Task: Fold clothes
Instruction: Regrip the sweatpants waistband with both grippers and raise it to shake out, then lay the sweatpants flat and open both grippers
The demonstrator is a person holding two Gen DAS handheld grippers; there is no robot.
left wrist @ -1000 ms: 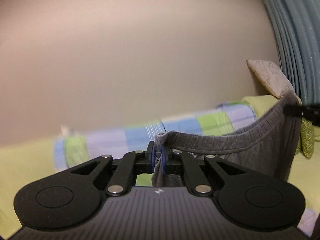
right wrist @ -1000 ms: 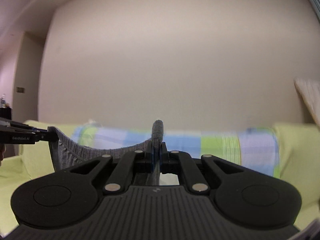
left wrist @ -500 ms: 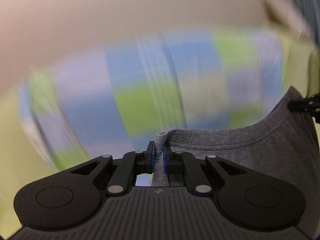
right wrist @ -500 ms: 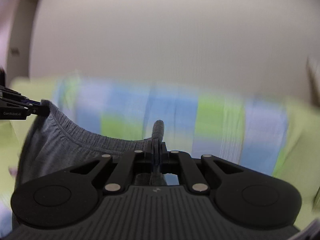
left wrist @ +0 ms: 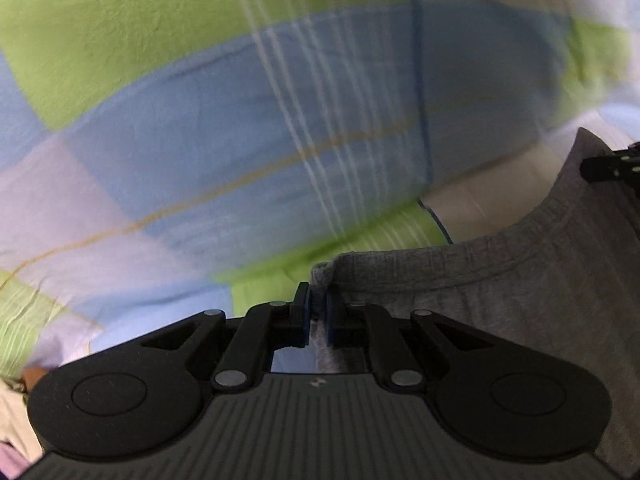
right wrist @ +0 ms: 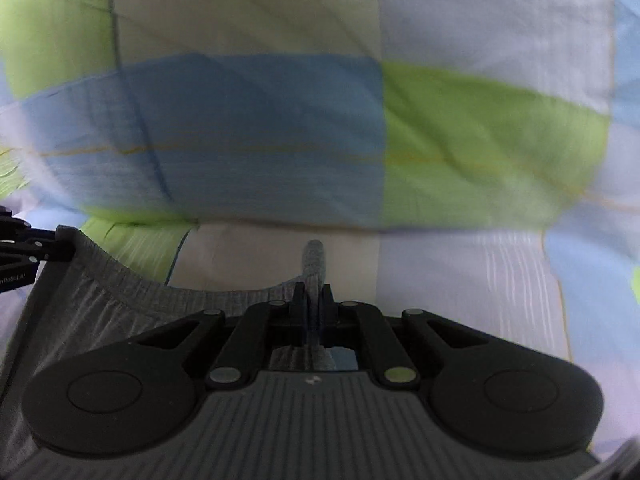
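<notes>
Checked bedspread [left wrist: 248, 128] below; grey garment [left wrist: 520, 280] stretched between left claw [left wrist: 318, 312] and right claw [right wrist: 315, 308], both clamped on its ribbed edge, ready for laying flat.

Left wrist: rides behind its fingers, faces down close on the checked bedding [left wrist: 248, 128] | Right wrist: same mount, same close downward facing | Shared: bedding, grey garment [left wrist: 520, 280] edge; right gripper [left wrist: 604, 168] at 3 o'clock in left view, left gripper [right wrist: 24, 248] at 9 o'clock in right.
</notes>
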